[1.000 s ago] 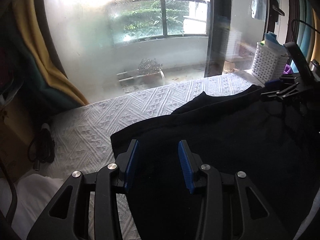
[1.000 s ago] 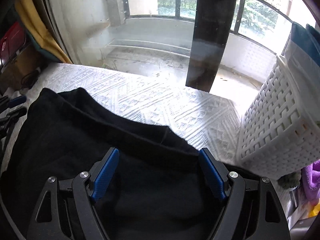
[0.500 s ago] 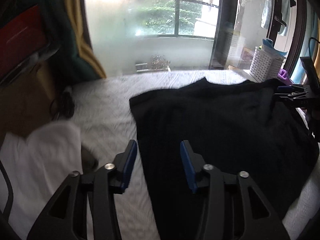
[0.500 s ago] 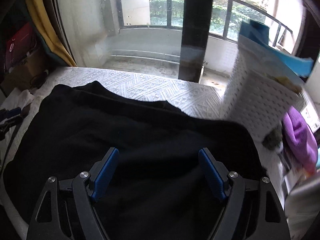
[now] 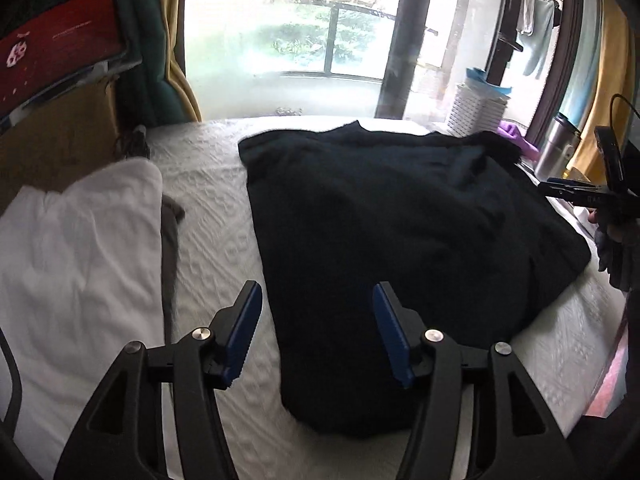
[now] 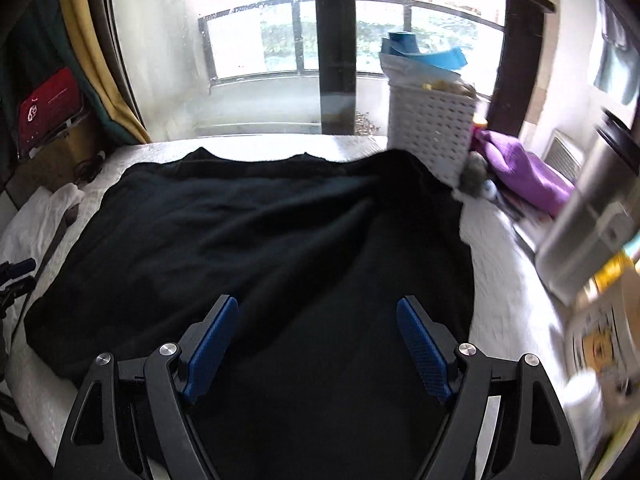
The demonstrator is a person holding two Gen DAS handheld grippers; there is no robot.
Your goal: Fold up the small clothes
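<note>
Both cameras have drawn back from the window since a second ago: the black garment (image 5: 400, 216), which then filled the lower frames, now shows whole across the middle of each view, and a white garment (image 5: 76, 256) has come into the left of the left wrist view. The left gripper (image 5: 318, 334) has just been opening its jaws; they stand moderately apart with nothing between them, above the garment's near left edge and the white quilted bed cover (image 5: 216, 216). The right gripper (image 6: 318, 346) is wide apart and also empty, over the garment's lower right part. The black garment lies spread flat on the bed, its far edge toward the window, probably laid out so its edges can be reached for folding; it looks like a top, though the dark cloth hides its seams. The white wicker basket (image 6: 432, 136) and the purple cloth (image 6: 524, 168) sit at the upper right, clear of the folding area, and the white garment lies apart at the left, likely waiting its turn or already done.
</note>
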